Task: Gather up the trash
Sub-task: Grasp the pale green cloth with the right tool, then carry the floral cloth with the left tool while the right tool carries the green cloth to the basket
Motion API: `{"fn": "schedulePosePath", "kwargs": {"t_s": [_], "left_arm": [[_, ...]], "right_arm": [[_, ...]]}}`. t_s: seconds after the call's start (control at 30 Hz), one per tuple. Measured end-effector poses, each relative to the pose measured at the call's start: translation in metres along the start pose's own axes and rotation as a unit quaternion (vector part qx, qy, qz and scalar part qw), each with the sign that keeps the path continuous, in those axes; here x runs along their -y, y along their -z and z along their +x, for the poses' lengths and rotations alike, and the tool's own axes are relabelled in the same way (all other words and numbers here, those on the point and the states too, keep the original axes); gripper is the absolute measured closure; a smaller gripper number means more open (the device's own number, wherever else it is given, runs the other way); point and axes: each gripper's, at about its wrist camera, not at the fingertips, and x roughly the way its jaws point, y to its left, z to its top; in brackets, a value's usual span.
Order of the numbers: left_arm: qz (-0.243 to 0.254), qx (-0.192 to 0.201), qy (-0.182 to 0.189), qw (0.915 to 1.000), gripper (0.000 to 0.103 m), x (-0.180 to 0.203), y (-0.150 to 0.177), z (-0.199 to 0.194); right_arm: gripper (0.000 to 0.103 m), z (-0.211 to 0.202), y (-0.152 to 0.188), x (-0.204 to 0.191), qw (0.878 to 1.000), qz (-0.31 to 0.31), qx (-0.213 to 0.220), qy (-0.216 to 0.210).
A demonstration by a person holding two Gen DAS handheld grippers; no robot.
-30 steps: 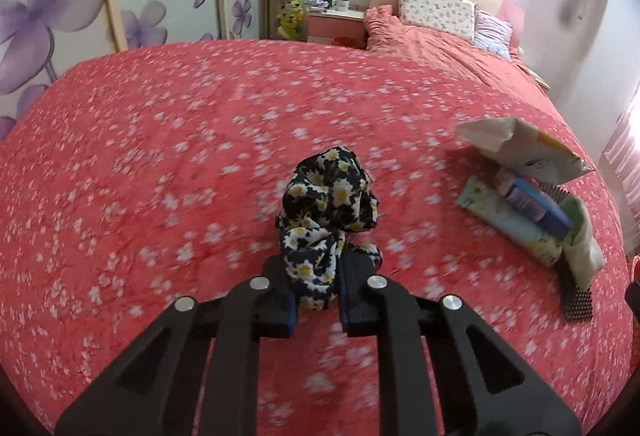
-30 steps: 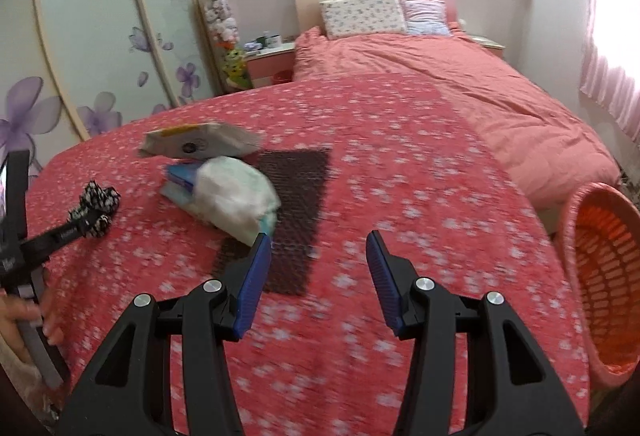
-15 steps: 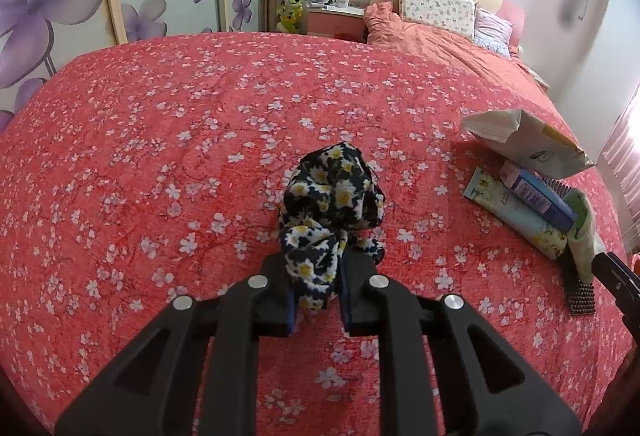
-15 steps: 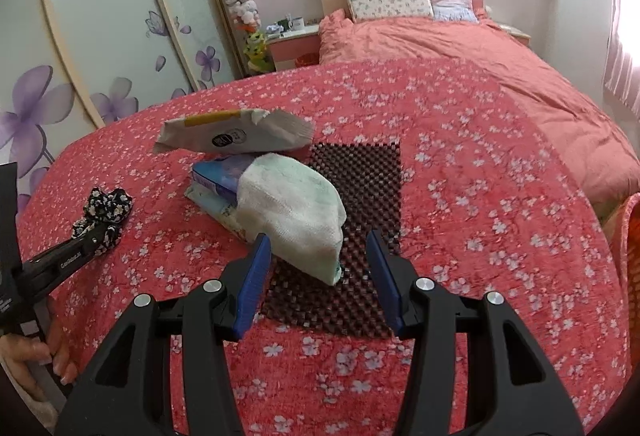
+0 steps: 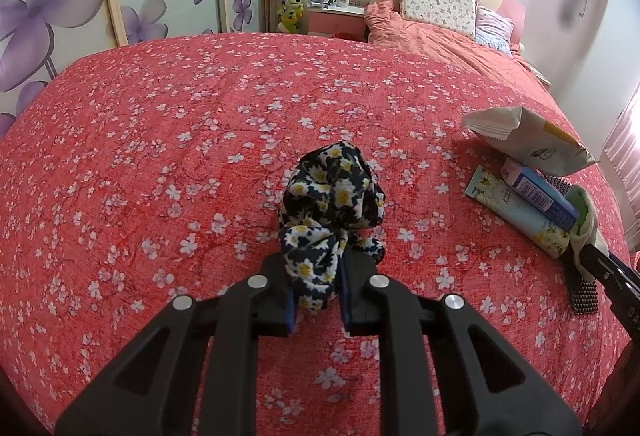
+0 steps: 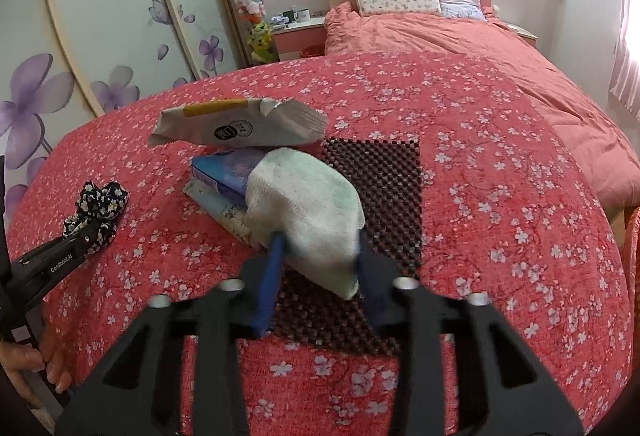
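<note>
Red floral bedspread [image 6: 500,164], snack bag [image 6: 240,126] beside boxes [image 6: 224,172], brown mat [image 6: 384,176]

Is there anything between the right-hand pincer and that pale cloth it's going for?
Nothing visible. The right gripper already straddles the near end of the white cloth, its jaws closing on it. The cloth leans on the blue box behind, not in the way.

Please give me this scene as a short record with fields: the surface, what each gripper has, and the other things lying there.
surface: red floral bedspread
left gripper: shut on floral scrunchie
right gripper: jaws closing, white cloth between them
under cloth: blue box on a pale floral packet
behind pile: opened white snack bag
beside pile: dark mesh mat
far right edge: orange basket, mostly cut off
</note>
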Motion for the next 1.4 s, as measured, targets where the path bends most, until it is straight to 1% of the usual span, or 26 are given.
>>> {"fn": "schedulePosePath", "kwargs": {"t_s": [0.1, 0.2, 0.4, 0.6, 0.73, 0.93, 1.17, 1.3, 1.4], "left_arm": [[0.0, 0.0, 0.0, 1.0, 0.086, 0.0, 0.0, 0.0], [0.0, 0.0, 0.0, 1.0, 0.086, 0.0, 0.0, 0.0], [0.0, 0.0, -0.001, 1.0, 0.085, 0.002, 0.0, 0.0], [-0.001, 0.0, -0.001, 1.0, 0.084, 0.002, 0.0, 0.0], [-0.01, 0.004, 0.011, 0.9999, 0.087, -0.003, 0.002, -0.002], [0.002, 0.019, 0.019, 0.9996, 0.089, 0.0, 0.011, -0.021], [0.033, 0.047, 0.042, 0.9975, 0.089, 0.029, 0.015, -0.063], [0.054, 0.062, 0.068, 0.9943, 0.089, 0.061, 0.015, -0.092], [0.073, 0.07, 0.096, 0.9902, 0.089, 0.091, 0.018, -0.114]], "right_arm": [[0.093, -0.002, 0.003, 0.002, 1.0, -0.001, -0.001, -0.007], [0.095, -0.009, 0.007, 0.005, 1.0, 0.002, 0.006, -0.008], [0.095, -0.031, 0.012, 0.022, 1.0, 0.012, 0.029, 0.003], [0.095, -0.058, 0.017, 0.048, 0.998, 0.031, 0.051, 0.031], [0.095, -0.08, 0.024, 0.072, 0.996, 0.044, 0.062, 0.048], [0.095, -0.112, 0.03, 0.098, 0.991, 0.059, 0.092, 0.073], [0.095, -0.142, 0.041, 0.122, 0.985, 0.08, 0.124, 0.09], [0.095, -0.156, 0.046, 0.129, 0.982, 0.087, 0.138, 0.092], [0.095, -0.167, 0.05, 0.136, 0.98, 0.093, 0.149, 0.096]]}}
